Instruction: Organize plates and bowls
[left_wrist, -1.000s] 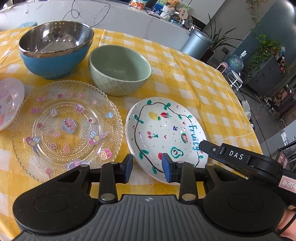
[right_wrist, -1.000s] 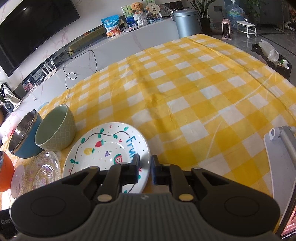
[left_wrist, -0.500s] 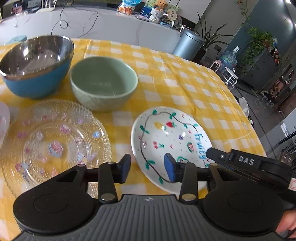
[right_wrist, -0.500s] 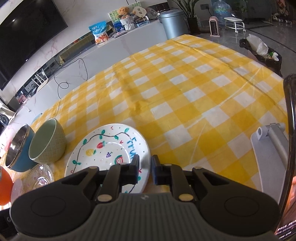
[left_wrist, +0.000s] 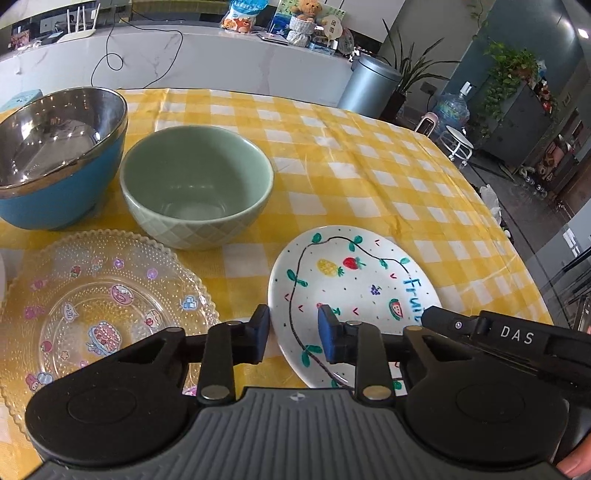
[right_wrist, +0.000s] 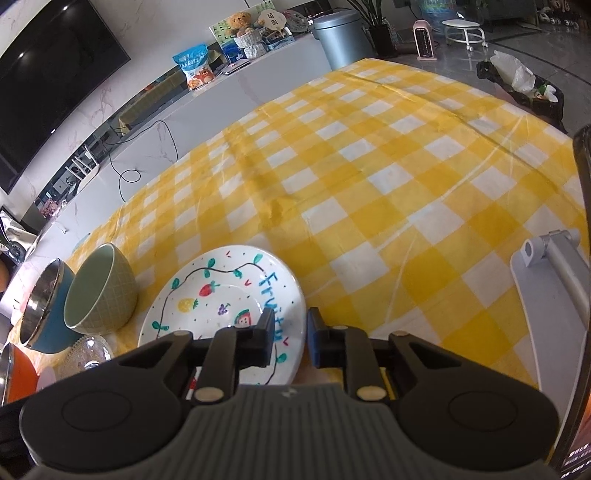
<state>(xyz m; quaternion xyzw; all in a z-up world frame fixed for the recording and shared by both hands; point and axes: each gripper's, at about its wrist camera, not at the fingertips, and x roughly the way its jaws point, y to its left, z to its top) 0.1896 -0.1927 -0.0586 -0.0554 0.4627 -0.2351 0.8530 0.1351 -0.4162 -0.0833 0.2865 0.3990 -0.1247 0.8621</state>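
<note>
A white plate painted with fruit lies on the yellow checked tablecloth; it also shows in the right wrist view. My left gripper is open, with the plate's near left rim between its fingers. My right gripper is open, with the plate's right rim between its fingers. A green bowl, a blue steel-lined bowl and a clear glass plate stand to the left.
An orange bowl sits at the far left. A grey stand is on the table's right. A white counter with a cable, snack bag and toys runs behind the table.
Both grippers have dropped lower and closer around the fruit plate's rim. The right gripper's fingers have opened wider. The plates and bowls have not moved.
</note>
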